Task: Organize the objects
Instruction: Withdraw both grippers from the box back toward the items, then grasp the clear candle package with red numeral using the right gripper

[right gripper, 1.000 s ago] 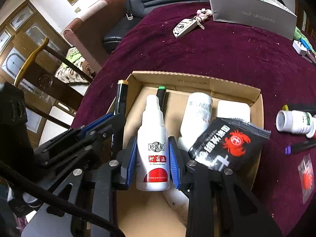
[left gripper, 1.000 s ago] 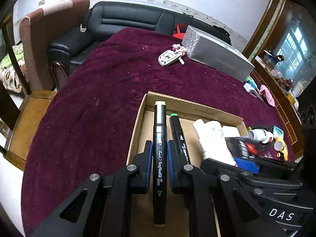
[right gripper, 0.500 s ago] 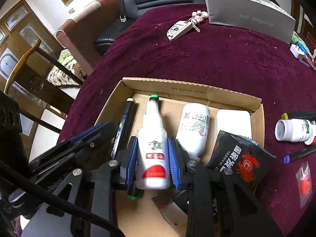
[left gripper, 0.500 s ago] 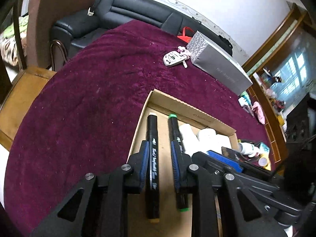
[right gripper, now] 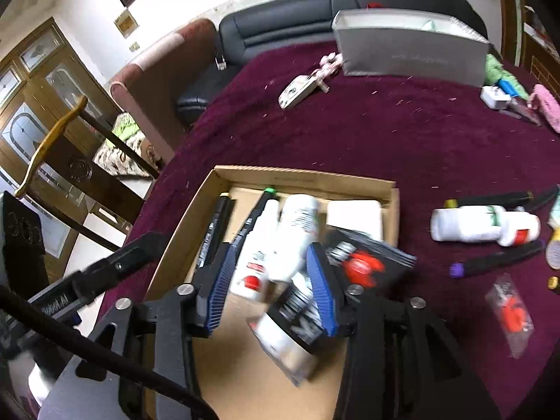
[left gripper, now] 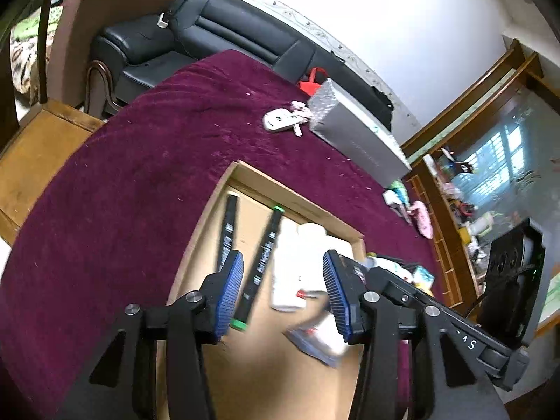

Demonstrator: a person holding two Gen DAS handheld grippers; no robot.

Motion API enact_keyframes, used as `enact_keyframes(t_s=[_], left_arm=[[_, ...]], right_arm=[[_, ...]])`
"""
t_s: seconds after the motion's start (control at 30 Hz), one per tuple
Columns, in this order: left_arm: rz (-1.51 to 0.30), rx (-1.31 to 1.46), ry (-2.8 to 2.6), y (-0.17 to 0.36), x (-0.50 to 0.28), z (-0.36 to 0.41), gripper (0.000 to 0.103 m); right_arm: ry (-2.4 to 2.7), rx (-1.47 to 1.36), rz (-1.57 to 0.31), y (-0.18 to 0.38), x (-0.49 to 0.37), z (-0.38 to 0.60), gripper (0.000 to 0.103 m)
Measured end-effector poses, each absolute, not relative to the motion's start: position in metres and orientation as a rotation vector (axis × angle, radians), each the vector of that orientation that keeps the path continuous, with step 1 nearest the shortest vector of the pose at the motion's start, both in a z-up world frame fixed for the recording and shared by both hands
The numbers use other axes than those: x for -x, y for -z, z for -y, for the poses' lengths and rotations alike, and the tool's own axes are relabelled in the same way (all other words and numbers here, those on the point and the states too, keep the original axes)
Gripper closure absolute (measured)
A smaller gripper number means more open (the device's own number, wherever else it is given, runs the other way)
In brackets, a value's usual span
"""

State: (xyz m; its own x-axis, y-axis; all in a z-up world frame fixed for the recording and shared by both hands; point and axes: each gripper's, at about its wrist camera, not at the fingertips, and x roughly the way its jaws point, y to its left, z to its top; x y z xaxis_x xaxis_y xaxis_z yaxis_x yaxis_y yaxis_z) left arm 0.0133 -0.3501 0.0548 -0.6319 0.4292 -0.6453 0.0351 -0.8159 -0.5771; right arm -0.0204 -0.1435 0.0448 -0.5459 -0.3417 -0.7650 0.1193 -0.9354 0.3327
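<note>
Both grippers, left point(left gripper: 282, 290) and right point(right gripper: 269, 283), are wide open above the cardboard box point(right gripper: 304, 178). Next, grab the white bottle point(right gripper: 484, 225) lying beside the box.

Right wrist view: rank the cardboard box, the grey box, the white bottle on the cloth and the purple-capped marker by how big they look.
1. cardboard box
2. grey box, though it sits farther back, so its true size against the first is unsure
3. white bottle
4. purple-capped marker: about as long as the bottle but far thinner
</note>
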Motion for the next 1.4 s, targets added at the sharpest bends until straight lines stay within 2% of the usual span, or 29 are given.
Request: enact_keyframes(t_s=[0.13, 0.3, 0.6, 0.7, 0.9, 1.13, 1.2, 1.23, 1.4], left_arm=[[0.815, 1.200, -2.471, -0.064, -0.022, 0.327, 0.061], [0.778, 1.206, -2.402, -0.071, -0.033, 0.286, 0.056], [0.675, 1.271, -2.304, -0.066, -0.036, 0.209, 0.056], [0.648, 1.297, -2.291, -0.063, -0.034, 0.189, 0.056], [0.576, 1.323, -2.288, -0.064, -0.037, 0.168, 0.056], [0.494, 1.322, -2.316, -0.070, -0.036, 0.156, 0.056], [0.437, 1.324, -2.311, -0.070, -0.033, 0.147, 0.056], [0.404, 1.326, -2.311, -0.069, -0.030, 0.142, 0.056], [0.169, 1.331, -2.314, -0.053, -0.014, 0.106, 0.056]], right_arm=[[2.581, -1.271, 0.330, -0.056, -0.008, 0.110, 0.059], [2.648, -1.251, 0.331, -0.059, -0.037, 0.061, 0.051], [2.747, -1.316, 0.515, -0.040, -0.076, -0.053, 0.051], [2.745, -1.347, 0.519, -0.031, -0.079, -0.071, 0.051], [2.711, -1.399, 0.406, -0.011, -0.064, -0.069, 0.051], [2.676, -1.479, 0.096, 0.012, -0.030, -0.032, 0.052], [2.682, -1.514, 0.009, 0.019, -0.025, -0.025, 0.063], [2.705, -1.517, -0.037, 0.018, -0.026, -0.024, 0.076], [2.717, -1.538, 0.053, 0.012, -0.044, -0.047, 0.078]])
